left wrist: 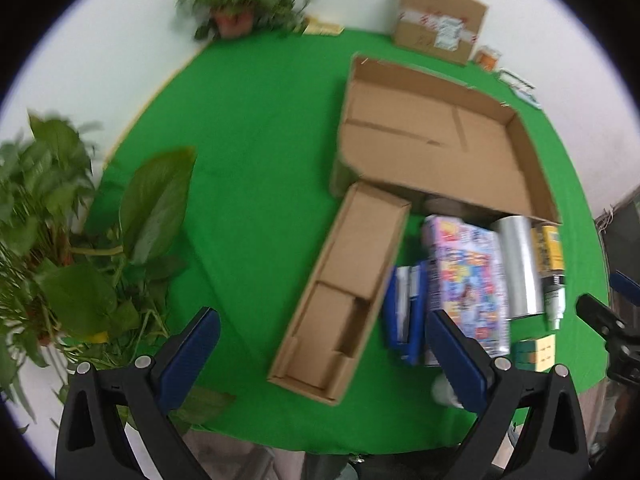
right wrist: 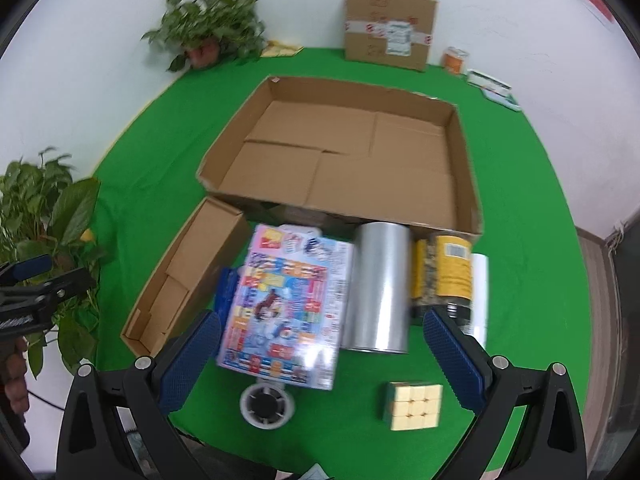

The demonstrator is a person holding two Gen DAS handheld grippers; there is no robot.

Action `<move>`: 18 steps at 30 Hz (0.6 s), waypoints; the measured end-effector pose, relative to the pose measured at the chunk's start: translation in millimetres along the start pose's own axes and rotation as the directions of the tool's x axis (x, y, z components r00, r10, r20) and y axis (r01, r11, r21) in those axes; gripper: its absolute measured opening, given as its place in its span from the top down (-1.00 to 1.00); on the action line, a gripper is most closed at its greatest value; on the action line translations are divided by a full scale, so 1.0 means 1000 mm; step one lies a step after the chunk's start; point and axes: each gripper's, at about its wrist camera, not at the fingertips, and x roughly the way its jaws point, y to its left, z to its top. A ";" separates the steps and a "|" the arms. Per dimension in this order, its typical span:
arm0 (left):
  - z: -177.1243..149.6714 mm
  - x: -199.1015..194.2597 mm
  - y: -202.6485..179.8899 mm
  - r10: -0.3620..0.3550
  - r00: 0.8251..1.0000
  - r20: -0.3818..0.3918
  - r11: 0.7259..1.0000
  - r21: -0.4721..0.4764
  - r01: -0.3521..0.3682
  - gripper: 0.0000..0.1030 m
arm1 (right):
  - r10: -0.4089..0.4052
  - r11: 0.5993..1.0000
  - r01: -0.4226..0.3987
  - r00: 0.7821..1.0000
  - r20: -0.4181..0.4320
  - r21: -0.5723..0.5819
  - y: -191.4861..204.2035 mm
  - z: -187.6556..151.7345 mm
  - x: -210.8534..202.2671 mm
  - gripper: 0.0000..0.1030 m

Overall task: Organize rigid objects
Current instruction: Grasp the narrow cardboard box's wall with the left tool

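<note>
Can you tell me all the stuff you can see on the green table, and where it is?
big open box: 1, brown, empty, middle
long narrow box: 1, brown, open, left of the pile
colourful packet: 1, many colours, front of big box
blue thing: 1, blue, under packet's left edge
silver cylinder: 1, lying right of packet
jar: 1, yellow label, lying right of cylinder
white roll: 1, right of jar
puzzle cube: 1, yellow face, near edge
round reel: 1, grey, near edge
taped box: 1, brown, far edge
plants: 2, green, left
left gripper: 1, black and blue, open
right gripper: 1, black and blue, open
</note>
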 end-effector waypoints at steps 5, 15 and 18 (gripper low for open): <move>-0.009 0.048 0.024 0.005 0.993 -0.119 1.000 0.028 -0.001 -0.96 | 0.037 0.999 -0.036 0.992 -0.123 0.007 0.041 0.004 0.038 -0.98; -0.039 0.112 0.031 -0.283 0.909 -0.307 0.957 -0.021 0.291 -0.23 | 0.047 0.998 -0.054 0.974 -0.221 -0.026 0.088 -0.017 0.068 -0.97; -0.047 0.109 0.027 -0.447 0.826 -0.343 0.889 -0.067 0.453 -0.23 | 0.079 0.996 -0.087 0.968 -0.236 -0.023 0.094 -0.019 0.068 -0.94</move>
